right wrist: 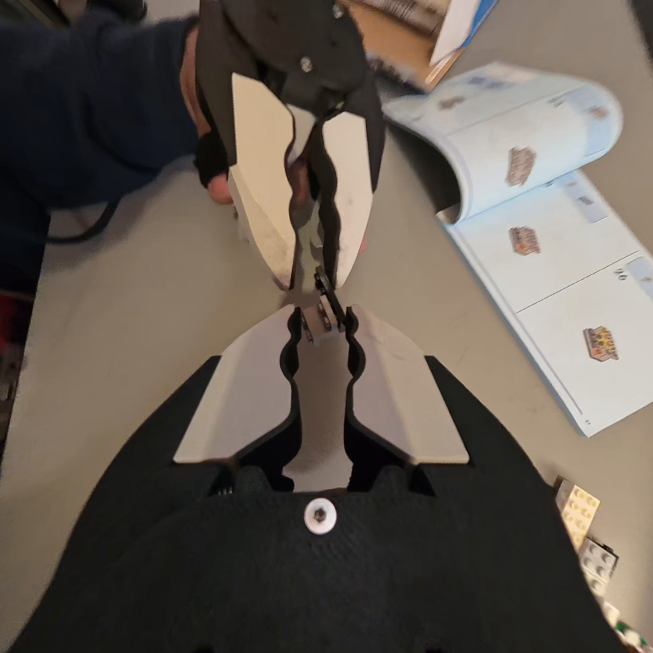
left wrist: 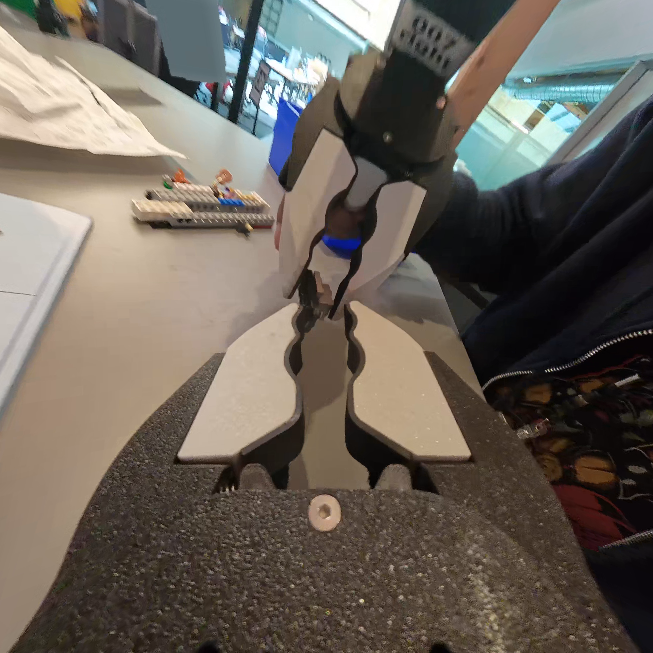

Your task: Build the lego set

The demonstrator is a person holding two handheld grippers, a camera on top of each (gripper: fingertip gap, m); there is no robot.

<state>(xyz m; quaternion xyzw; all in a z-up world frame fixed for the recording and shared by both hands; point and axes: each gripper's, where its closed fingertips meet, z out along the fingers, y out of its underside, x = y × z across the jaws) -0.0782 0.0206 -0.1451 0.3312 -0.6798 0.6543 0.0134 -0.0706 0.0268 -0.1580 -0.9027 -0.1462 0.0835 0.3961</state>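
Observation:
My right gripper (right wrist: 321, 314) is shut on a small grey brick piece (right wrist: 319, 323) with a black part (right wrist: 334, 304) fixed to its side; both pads press on it above the grey table (right wrist: 141, 318). My left gripper (right wrist: 312, 282) faces it tip to tip. Its fingers stand apart around the black part's round end (right wrist: 321, 279), which lies near one finger only. In the left wrist view my left gripper (left wrist: 323, 311) is open, with the black part (left wrist: 307, 293) beside its left fingertip (left wrist: 282, 318). The right gripper (left wrist: 314, 300) comes down from above with the grey piece (left wrist: 324, 291).
A long grey brick build (left wrist: 201, 208) with small coloured bits lies on the table at the left, behind it papers (left wrist: 70, 116) and a pale board (left wrist: 28, 265). An open light-blue booklet (right wrist: 530, 247), a cardboard box (right wrist: 406, 35) and loose bricks (right wrist: 579, 523) lie at the right. A person's dark sleeve (left wrist: 530, 229) shows. Both grippers' tips are close together, under 4 cm apart. From either gripper's tips it is about 20 cm to the long grey brick build (left wrist: 201, 208).

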